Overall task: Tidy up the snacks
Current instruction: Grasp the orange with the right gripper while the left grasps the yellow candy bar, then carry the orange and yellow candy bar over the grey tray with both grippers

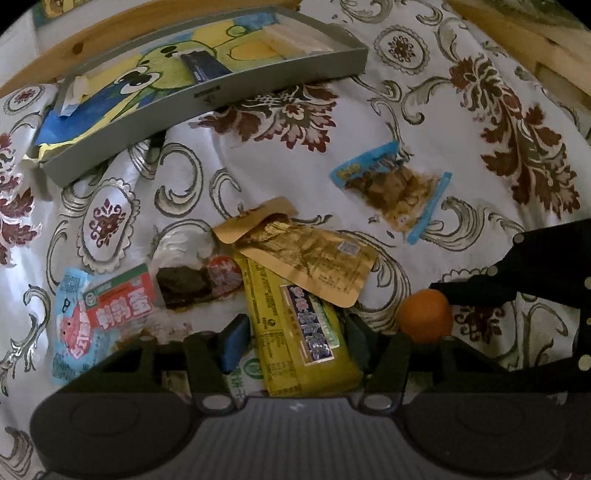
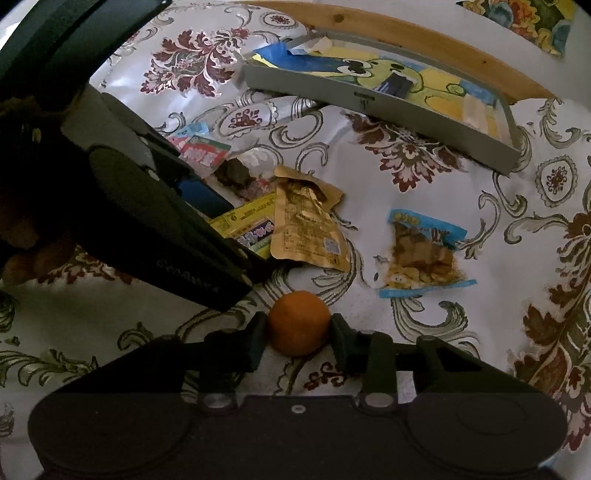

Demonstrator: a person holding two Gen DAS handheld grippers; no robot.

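Patterned cloth (image 1: 424,122) — one orange (image 2: 298,322), one tray (image 1: 207,99), five packets.

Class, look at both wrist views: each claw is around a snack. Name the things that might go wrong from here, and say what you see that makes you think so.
1. The yellow pack between the left claw lies under the tan pouch; lifting it would likely drag or flip the pouch.
2. The orange in the right claw is round and could slip and roll across the cloth.
3. The two claws sit close together and may collide on the way to the tray.

floral cloth (image 1: 424,122), wooden frame (image 2: 406,35), dim light
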